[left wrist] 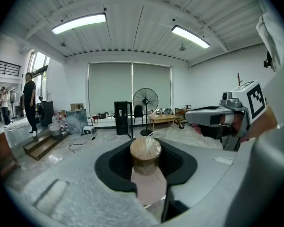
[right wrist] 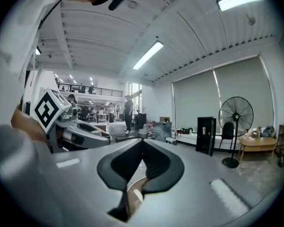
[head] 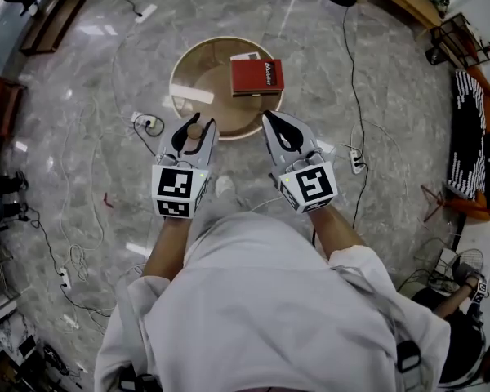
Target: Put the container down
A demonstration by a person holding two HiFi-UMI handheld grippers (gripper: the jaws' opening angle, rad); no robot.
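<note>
A small clear container with a round wooden lid (head: pixel 194 131) sits between the jaws of my left gripper (head: pixel 198 124), which is shut on it. In the left gripper view the container (left wrist: pixel 145 151) stands upright with the pads of the left gripper (left wrist: pixel 146 167) pressing on its sides. My right gripper (head: pixel 269 120) hovers beside it with its tips together and nothing in them; the right gripper view shows the right gripper (right wrist: pixel 142 141) with its jaws meeting. Both grippers hang just short of the near edge of a round wooden table (head: pixel 189 65).
A red box (head: pixel 257 76) lies on the table's right half, on top of a white item (head: pixel 245 55). Cables and power strips (head: pixel 147 122) trail over the marble floor. Orange furniture (head: pixel 483 129) stands at the right. A floor fan (left wrist: pixel 145 100) and a standing person (left wrist: pixel 29 102) are far off.
</note>
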